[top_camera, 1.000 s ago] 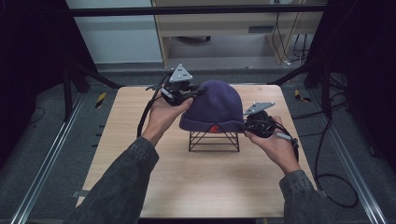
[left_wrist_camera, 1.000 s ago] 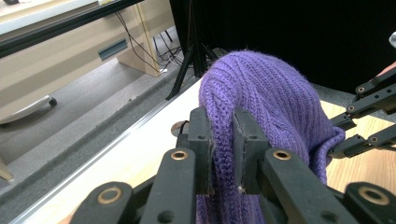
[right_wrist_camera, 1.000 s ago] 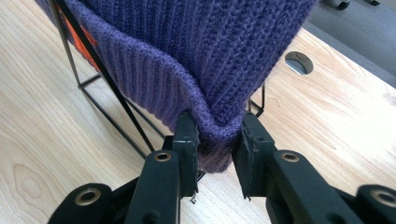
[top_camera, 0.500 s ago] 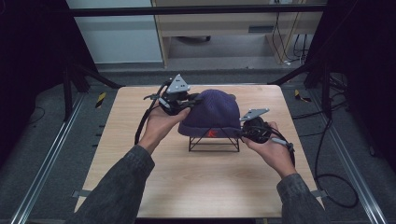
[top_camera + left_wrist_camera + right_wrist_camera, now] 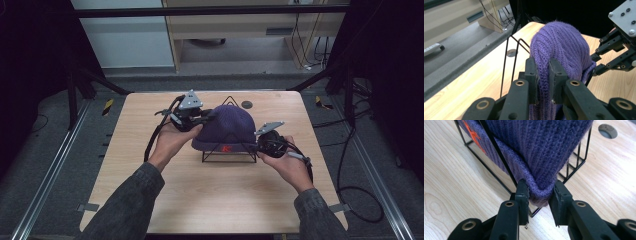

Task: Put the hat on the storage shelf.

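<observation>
Jaws of both grippers clamp the purple hat [image 5: 227, 125]: left gripper [image 5: 543, 75] on a fold at its side, right gripper [image 5: 539, 192] on its cuff. Hat drapes over wire stand [image 5: 229, 156] on table [image 5: 210, 200].

On the table: one purple ribbed knit beanie [image 5: 227, 125] with an orange logo, one black wire-frame stand [image 5: 229, 156] under it, one round grey grommet hole [image 5: 246, 104] in the wooden tabletop, two black two-jaw grippers — left gripper [image 5: 207, 118], right gripper [image 5: 258, 143].
</observation>
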The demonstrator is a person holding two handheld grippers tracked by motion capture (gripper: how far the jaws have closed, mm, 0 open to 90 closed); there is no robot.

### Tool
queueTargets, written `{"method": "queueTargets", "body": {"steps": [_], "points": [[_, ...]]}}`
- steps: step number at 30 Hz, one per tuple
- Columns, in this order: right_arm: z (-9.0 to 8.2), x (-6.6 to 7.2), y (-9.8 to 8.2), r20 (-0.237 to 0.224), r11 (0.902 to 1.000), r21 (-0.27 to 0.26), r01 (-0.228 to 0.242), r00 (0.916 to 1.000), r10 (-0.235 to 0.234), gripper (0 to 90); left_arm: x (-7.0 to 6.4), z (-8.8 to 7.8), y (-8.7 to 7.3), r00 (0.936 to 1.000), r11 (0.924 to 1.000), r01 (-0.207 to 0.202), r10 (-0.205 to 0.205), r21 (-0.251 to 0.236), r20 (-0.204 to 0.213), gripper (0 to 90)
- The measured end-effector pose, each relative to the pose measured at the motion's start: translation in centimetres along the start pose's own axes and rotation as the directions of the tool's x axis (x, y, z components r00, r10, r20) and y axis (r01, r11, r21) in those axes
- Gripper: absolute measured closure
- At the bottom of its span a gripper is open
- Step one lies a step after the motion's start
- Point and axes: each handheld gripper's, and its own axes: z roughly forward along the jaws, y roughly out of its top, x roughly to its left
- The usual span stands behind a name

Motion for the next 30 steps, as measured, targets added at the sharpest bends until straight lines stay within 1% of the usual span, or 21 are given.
{"method": "queueTargets", "body": {"steps": [13, 18, 30], "points": [[1.1, -0.2, -1.0, -0.012, 0.9994, 0.027, -0.022, 0.9997, 0.022, 69.6, -0.4, 0.5, -1.4, 0.9999, 0.9997, 0.007, -0.008, 0.023, 0.015, 79.5], [1.3, -0.2, -1.2, -0.016, 0.9993, 0.027, -0.026, 0.9995, 0.027, 69.5, -0.4, 0.5, -1.7, 0.9998, 0.9996, 0.010, -0.010, 0.027, 0.018, 79.5], [1.8, -0.2, -1.3, -0.016, 0.9989, 0.042, -0.023, 0.9996, 0.023, 69.0, -0.5, 0.6, -2.4, 0.9996, 0.9988, 0.008, -0.010, 0.048, 0.028, 79.4]]}}
